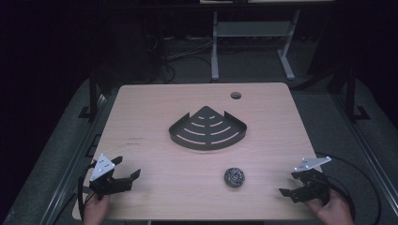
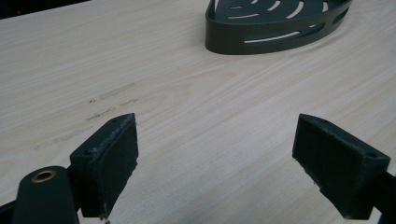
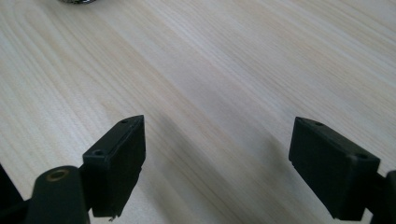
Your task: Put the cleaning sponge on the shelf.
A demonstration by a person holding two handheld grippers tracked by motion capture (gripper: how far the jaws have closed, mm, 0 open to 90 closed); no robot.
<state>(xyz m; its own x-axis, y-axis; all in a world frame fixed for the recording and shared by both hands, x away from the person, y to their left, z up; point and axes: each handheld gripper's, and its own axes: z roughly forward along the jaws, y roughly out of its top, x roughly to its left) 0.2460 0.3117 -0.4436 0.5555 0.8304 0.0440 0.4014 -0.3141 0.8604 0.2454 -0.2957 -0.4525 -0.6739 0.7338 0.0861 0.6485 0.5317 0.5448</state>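
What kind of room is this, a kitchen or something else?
Probably a lab or workshop, not a kitchen: a bare pale wooden table in a dark room, cables on the floor behind it, and a person's hands holding black two-jaw grippers near a dark slotted corner tray.

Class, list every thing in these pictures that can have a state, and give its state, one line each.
Dark metal corner shelf basket with slots: upright on the wooden table, empty.
Round steel wool scouring ball: resting on the table, outside the basket, untouched.
Left gripper: open, nothing between its jaws.
Right gripper: open, nothing between its jaws.
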